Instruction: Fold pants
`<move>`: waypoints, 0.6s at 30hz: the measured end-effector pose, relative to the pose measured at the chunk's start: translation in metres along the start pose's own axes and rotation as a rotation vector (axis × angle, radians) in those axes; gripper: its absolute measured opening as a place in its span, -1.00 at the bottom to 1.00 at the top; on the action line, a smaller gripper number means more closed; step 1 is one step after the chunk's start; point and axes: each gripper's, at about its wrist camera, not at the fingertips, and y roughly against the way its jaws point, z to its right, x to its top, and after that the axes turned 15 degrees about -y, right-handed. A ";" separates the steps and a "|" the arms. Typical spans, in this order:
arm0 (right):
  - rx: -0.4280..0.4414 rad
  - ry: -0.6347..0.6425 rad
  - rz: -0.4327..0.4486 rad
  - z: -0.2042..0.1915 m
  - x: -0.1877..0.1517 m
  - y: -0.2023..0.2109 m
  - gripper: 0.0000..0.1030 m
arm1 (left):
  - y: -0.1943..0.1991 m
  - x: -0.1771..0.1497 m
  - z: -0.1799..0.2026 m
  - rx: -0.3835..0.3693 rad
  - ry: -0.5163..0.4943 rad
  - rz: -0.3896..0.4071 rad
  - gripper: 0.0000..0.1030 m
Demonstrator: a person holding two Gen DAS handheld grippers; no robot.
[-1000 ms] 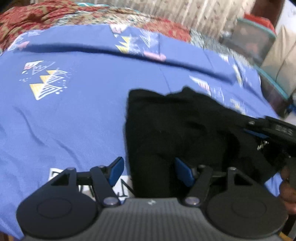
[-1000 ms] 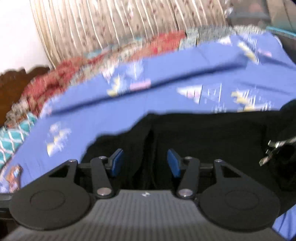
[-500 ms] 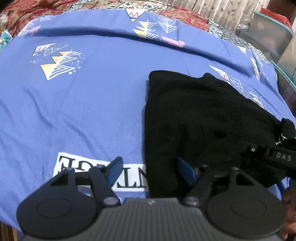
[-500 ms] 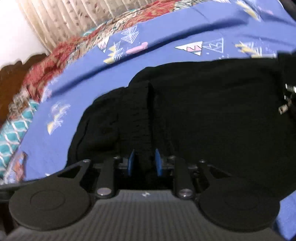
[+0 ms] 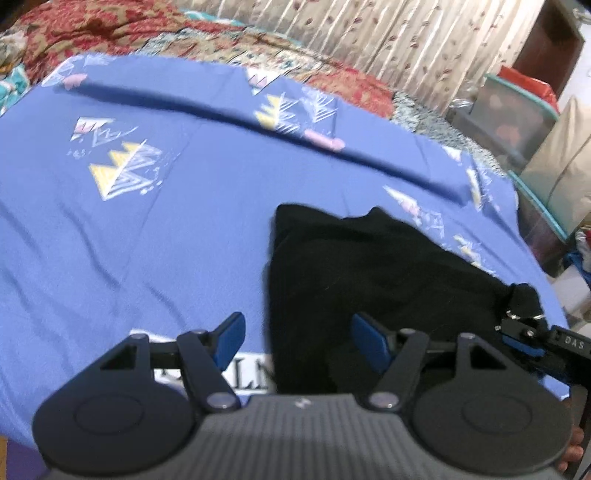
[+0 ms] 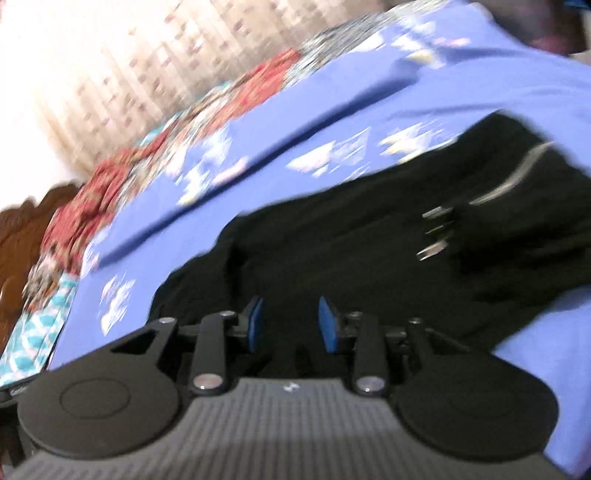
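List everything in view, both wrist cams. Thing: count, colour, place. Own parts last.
pants: 1, black, folded heap on the sheet, in front of both grippers
clip: 1, metal, on the pants at their right end
sheet: 1, blue with triangle prints, covers the bed
quilt: 1, red patterned, far edge of the bed
curtain: 1, beige patterned, behind the bed
bins: at least 1, clear with teal rim, far right
headboard: 1, brown wood, left in the right view
left gripper: 1, black with blue pads, open, the pants' left edge between the jaws, unpinched
right gripper: 1, black with blue pads, jaws opening, pants behind them, pads not pressing
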 end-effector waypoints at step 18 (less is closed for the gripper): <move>-0.189 -0.365 0.363 0.143 0.072 0.061 0.45 | -0.089 0.009 0.068 -0.022 -0.224 -0.217 -0.12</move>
